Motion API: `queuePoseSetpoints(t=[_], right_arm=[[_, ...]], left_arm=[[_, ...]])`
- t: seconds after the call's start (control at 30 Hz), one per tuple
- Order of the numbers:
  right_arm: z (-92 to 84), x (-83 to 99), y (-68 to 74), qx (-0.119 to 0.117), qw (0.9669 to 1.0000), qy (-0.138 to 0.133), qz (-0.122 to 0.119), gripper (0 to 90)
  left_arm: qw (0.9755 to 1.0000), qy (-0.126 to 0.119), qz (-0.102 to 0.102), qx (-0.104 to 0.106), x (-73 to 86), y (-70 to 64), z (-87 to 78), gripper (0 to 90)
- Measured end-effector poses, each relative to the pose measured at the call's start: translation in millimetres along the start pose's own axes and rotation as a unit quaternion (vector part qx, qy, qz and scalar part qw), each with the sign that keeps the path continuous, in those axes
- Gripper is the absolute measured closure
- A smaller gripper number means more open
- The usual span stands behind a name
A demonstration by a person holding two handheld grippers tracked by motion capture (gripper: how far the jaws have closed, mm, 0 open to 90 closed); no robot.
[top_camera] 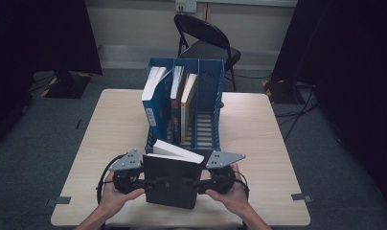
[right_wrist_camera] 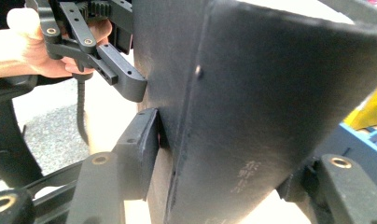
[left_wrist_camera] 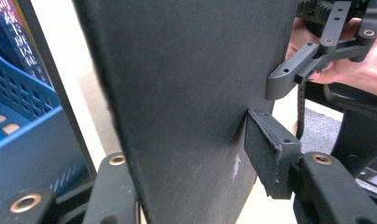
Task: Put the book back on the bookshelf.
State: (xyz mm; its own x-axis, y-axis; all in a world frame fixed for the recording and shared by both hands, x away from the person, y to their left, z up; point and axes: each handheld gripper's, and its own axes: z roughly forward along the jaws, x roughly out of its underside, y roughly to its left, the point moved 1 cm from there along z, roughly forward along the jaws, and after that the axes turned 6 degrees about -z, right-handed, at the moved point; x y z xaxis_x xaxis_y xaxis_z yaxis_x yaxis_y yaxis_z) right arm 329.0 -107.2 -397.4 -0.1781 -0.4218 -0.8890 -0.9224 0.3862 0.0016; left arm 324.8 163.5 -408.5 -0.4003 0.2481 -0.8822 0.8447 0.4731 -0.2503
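With both grippers' jaws clamped on the stiff, heavy book [top_camera: 172, 179], grip its side edges firmly.

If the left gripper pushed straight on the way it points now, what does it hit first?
Probably the right gripper: the left gripper points across the black book between its jaws, with the other gripper facing it from the opposite edge.

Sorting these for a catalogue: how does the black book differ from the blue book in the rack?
The black book is dark and plain; the blue book is blue with a white spine label. The black book stands between both grippers at the table's near edge; the blue book leans inside the blue rack. Both have white pages.
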Motion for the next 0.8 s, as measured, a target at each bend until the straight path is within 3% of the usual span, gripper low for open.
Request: queuePoseSetpoints(t=[0.1,0.13,0.3,0.53,0.8], right_arm=[[-4.5,-0.6,1.4,0.032,0.999,-0.004,-0.03,44.4],[-4.5,-0.6,1.4,0.032,0.999,-0.004,-0.03,44.4],[-7.0,0.4,-3.4,0.02,0.9996,-0.007,-0.019,44.6],[-6.9,1.9,-1.6,0.012,0.9997,-0.02,-0.001,42.3],[2.8,0.0,-3.8,0.001,0.9994,-0.03,0.017,37.1]], left_arm=[[0.9999,0.003,-0.008,-0.01,-2.9,2.4,8.7,41.9],[0.9999,0.005,-0.007,-0.013,-3.6,2.8,11.6,41.9],[0.9997,-0.005,-0.008,-0.021,-1.1,1.1,11.3,39.1],[0.9975,-0.008,-0.032,-0.063,16.4,12.2,-9.8,33.8],[0.9979,0.015,-0.028,-0.057,20.0,15.6,3.4,28.7]])
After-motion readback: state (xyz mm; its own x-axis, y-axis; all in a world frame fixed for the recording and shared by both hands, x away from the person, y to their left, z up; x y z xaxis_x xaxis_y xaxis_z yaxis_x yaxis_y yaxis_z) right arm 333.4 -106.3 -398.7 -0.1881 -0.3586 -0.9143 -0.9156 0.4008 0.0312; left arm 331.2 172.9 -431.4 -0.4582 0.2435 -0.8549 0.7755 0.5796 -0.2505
